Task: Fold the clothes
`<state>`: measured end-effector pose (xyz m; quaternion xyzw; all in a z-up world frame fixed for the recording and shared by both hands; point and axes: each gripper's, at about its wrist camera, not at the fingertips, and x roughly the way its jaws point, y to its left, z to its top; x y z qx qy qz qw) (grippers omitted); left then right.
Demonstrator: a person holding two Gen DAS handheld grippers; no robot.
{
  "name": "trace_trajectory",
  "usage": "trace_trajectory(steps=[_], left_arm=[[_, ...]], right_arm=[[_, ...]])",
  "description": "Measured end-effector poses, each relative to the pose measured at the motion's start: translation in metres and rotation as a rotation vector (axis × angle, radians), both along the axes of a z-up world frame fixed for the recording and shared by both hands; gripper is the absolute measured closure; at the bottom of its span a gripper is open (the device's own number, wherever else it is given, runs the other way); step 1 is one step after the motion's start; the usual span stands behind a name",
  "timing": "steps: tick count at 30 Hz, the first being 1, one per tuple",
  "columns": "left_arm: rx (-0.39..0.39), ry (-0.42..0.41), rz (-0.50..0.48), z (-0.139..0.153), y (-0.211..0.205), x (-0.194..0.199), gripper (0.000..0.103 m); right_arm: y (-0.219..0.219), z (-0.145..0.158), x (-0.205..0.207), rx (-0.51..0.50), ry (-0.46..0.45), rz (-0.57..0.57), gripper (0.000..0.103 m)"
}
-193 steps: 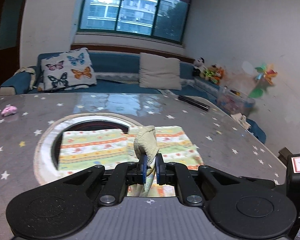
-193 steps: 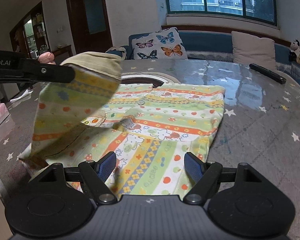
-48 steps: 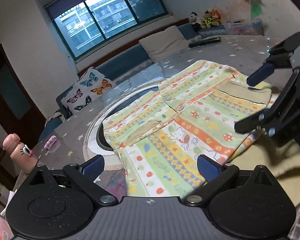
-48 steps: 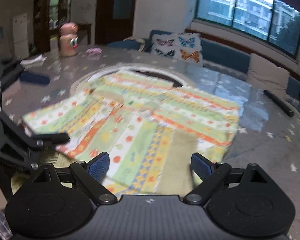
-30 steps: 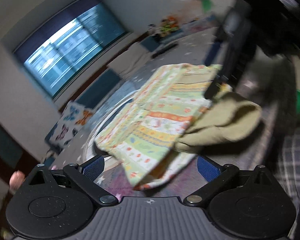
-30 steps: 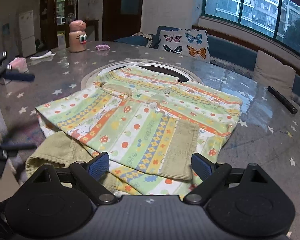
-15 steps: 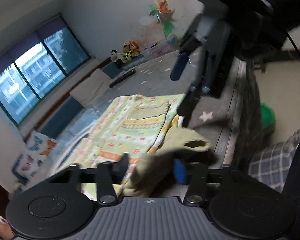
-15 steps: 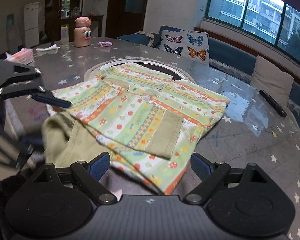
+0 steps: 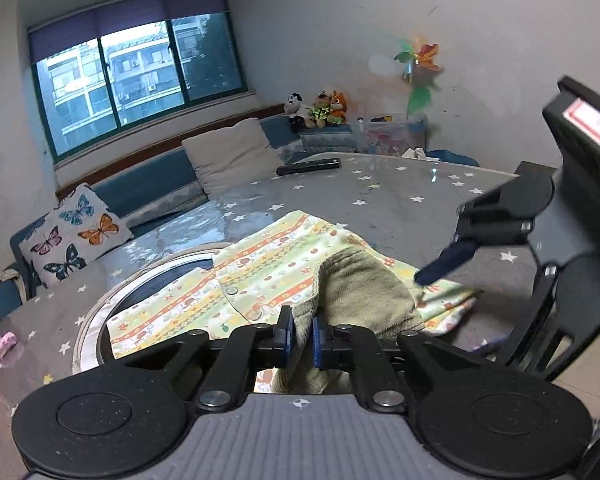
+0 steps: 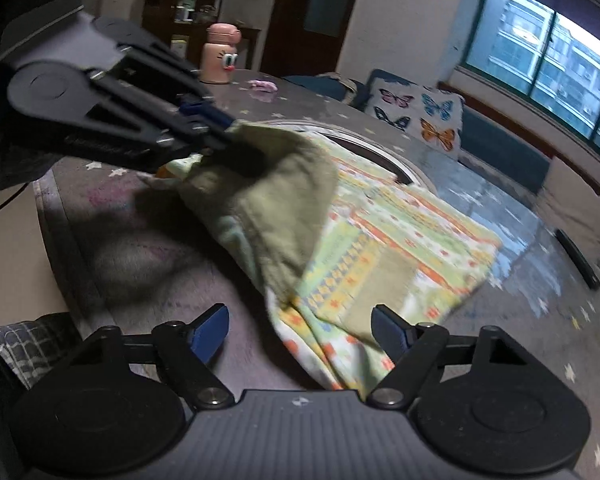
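Grey and glossy, speckled with small white stars, the table carries the garment you are folding. That patterned shirt is thin cotton, banded in pale green, yellow and orange, and lies mostly flat beside the round inset ring in the table. Its olive ribbed hem, thicker and coarser than the rest, is raised off the surface and bunched. Your left gripper has its blue pads pressed together on that hem, pinching a fold of it. Your right gripper hangs just over the shirt's near corner with its fingers spread wide, gripping nothing.
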<state>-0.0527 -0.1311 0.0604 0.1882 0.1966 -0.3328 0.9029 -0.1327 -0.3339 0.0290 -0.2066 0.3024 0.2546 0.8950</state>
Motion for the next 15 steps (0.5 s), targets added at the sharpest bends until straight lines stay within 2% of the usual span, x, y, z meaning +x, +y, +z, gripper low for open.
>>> trace_trajectory(steps=[2,4,5,6,9,10,12,15], left_arm=[[-0.001,0.002,0.004,0.002,0.0,0.004,0.093],[-0.008,0.013,0.009,0.003,0.003,0.006,0.093],[-0.013,0.021,0.009,0.003,0.005,0.007,0.093],[-0.015,0.026,0.008,0.003,0.007,0.006,0.089],[-0.017,0.016,0.01,0.003,0.016,-0.003,0.087],[-0.016,0.013,0.013,0.003,0.019,-0.006,0.082],[-0.013,-0.009,0.029,0.004,0.027,-0.014,0.059],[0.007,-0.038,0.048,0.002,0.039,-0.027,0.045]], right_arm=[[0.003,-0.004,0.005,-0.006,0.001,0.013,0.04],[0.004,-0.006,0.011,-0.001,0.011,0.013,0.046],[0.003,-0.004,0.013,0.01,0.018,0.006,0.053],[0.002,-0.003,0.015,0.021,0.026,-0.001,0.07],[-0.001,0.001,0.022,0.055,0.049,-0.023,0.084],[-0.003,0.002,0.024,0.066,0.057,-0.03,0.087],[-0.005,0.005,0.029,0.088,0.072,-0.045,0.088],[-0.008,0.011,0.033,0.125,0.08,-0.061,0.089]])
